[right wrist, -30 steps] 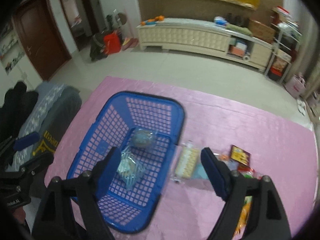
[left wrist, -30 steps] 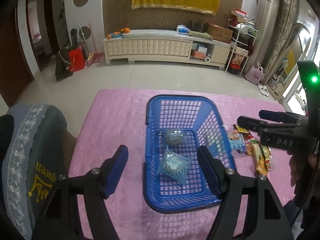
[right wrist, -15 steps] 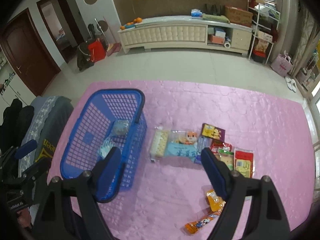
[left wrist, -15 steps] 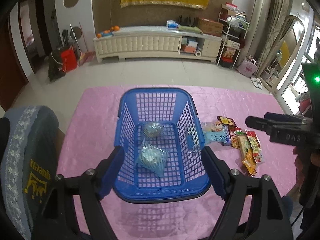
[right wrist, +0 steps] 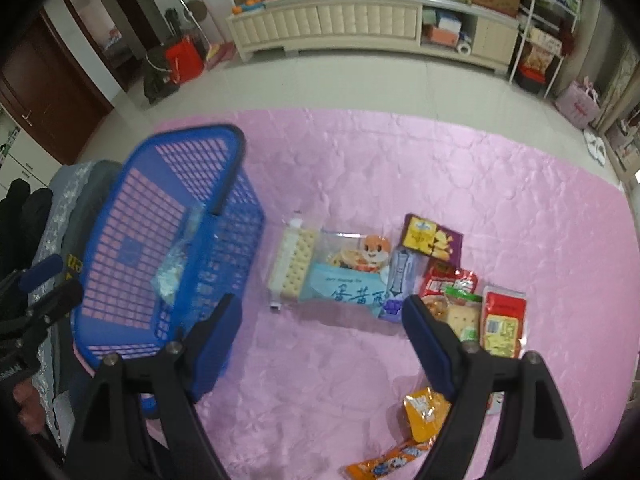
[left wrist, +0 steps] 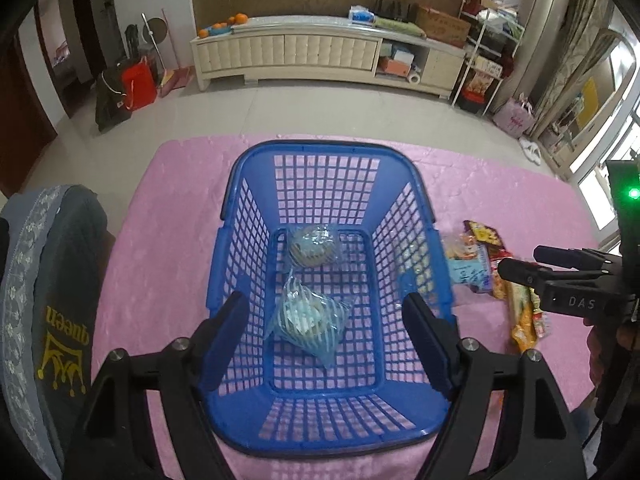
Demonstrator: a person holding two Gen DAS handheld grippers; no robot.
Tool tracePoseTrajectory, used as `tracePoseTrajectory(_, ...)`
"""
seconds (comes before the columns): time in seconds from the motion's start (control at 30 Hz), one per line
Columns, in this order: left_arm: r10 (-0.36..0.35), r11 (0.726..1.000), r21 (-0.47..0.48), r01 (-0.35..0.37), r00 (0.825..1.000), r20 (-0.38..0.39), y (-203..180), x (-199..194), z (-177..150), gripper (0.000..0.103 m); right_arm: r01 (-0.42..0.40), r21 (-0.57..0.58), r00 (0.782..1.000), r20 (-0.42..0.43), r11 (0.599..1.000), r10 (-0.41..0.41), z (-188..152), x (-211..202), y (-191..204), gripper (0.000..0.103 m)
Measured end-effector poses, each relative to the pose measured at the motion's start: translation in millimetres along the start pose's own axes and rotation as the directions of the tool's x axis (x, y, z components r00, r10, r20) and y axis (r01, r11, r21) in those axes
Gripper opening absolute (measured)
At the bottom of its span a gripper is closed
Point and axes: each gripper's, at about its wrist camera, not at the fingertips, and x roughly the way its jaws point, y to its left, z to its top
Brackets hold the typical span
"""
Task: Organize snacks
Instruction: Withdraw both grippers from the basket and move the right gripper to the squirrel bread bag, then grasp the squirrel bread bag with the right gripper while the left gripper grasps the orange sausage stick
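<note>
A blue plastic basket (left wrist: 248,216) stands on the pink tablecloth and also shows in the right wrist view (right wrist: 120,264). Two clear-wrapped snacks lie in it: a round one (left wrist: 312,246) and a striped blue bag (left wrist: 308,320). My left gripper (left wrist: 326,340) is open and empty above the basket's near half. My right gripper (right wrist: 322,340) is open and empty above the cloth, near a cracker pack (right wrist: 292,268) and a light blue snack bag (right wrist: 352,284). More packets lie to the right: purple (right wrist: 432,236), red (right wrist: 504,320), orange (right wrist: 424,412).
A grey cushioned chair (left wrist: 48,304) stands at the table's left edge. The pink table (right wrist: 520,208) ends at a tiled floor. A long white cabinet (left wrist: 320,48) and shelves stand at the far wall.
My left gripper has moved right until it is centred over the basket. My right gripper has swung right, away from the basket and over the loose snacks.
</note>
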Motion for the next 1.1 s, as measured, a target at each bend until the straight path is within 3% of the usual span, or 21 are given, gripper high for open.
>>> tracePoseTrajectory(0.4,0.028,1.0,-0.002,-0.028,0.997,-0.072,-1.2,54.3,21.8,0.077,-0.001,0.024,0.992,-0.128,1.0,0.004,23.3,85.4,-19.8,0.085)
tracePoseTrajectory(0.53,0.047,0.999,-0.006,-0.048,0.994,-0.096,0.3,66.9,23.6,0.077,0.019,0.004,0.992,-0.125,1.0,-0.018,27.9,95.4,-20.1,0.085)
tracePoseTrajectory(0.83,0.022,0.999,-0.025,-0.025,0.993,-0.118,6.7,73.1,17.9,0.077,0.07,-0.061,0.985,-0.151,0.996,-0.079,29.3,112.5,-14.6,0.085)
tracePoseTrajectory(0.97,0.013,0.999,-0.037,-0.018,0.994,-0.111,6.2,66.9,15.9,0.077,0.021,-0.065,0.985,-0.172,0.998,-0.031,20.8,110.0,-15.2,0.07)
tracePoseTrajectory(1.1,0.009,0.999,-0.039,-0.013,0.996,-0.094,5.0,53.0,12.3,0.077,0.016,-0.074,0.987,-0.161,0.997,-0.027,5.4,98.0,-17.8,0.067)
